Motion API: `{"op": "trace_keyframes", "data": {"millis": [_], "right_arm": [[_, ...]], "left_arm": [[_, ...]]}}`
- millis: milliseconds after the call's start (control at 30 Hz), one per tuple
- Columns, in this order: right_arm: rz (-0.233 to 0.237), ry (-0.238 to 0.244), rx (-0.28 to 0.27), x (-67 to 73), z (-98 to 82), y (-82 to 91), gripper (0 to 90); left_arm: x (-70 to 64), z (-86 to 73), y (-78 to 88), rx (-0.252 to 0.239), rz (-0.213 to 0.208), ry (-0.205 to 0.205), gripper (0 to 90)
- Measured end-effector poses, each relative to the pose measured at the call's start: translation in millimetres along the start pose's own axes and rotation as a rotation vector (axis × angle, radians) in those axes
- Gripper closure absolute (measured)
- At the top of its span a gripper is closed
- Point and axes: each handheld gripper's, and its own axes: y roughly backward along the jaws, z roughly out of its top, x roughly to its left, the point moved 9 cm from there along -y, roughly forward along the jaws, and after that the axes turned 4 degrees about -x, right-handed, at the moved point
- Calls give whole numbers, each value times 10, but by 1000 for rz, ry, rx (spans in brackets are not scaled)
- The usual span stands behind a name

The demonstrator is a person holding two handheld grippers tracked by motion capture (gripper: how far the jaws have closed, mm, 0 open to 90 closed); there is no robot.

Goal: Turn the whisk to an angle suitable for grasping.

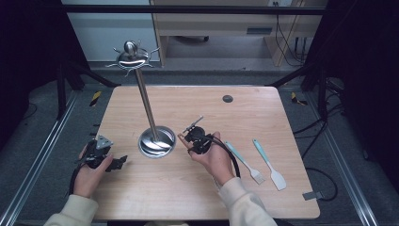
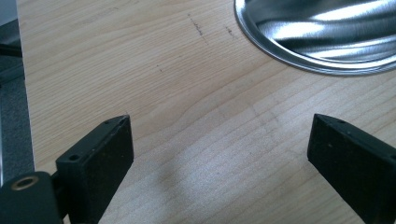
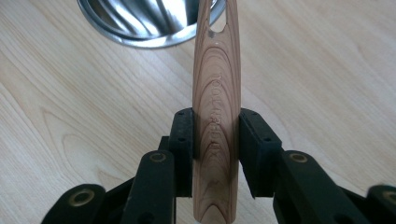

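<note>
A wooden utensil handle [image 3: 217, 88] with a hole near its far end stands between the pads of my right gripper [image 3: 216, 128], which is shut on it. In the high view my right gripper [image 1: 194, 134] is held above the table just right of the metal stand's round base [image 1: 156, 141], and the handle [image 1: 194, 124] points up and away. The stand's thin pole [image 1: 146, 101] rises to a ring of hooks [image 1: 131, 57]. My left gripper [image 1: 118, 163] rests on the table left of the base, open with nothing between its pads [image 2: 100, 154]. The base's rim [image 2: 317, 51] lies ahead of it.
A teal-handled slotted utensil [image 1: 244, 162] and a teal-handled spatula [image 1: 269, 164] lie side by side on the table to the right of my right hand. A dark round grommet [image 1: 227, 98] sits near the far edge. The shiny base [image 3: 140, 23] is just beyond the held handle.
</note>
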Motion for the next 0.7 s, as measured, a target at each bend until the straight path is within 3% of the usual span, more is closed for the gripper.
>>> {"op": "trace_keyframes", "data": {"millis": [233, 700], "right_arm": [[-15, 5, -70, -39, 197, 231, 683], [-25, 15, -180, -44, 459, 519, 683]], "left_arm": [[-4, 1, -2, 0, -1, 1, 66], [-5, 0, -3, 0, -2, 2, 67]]}}
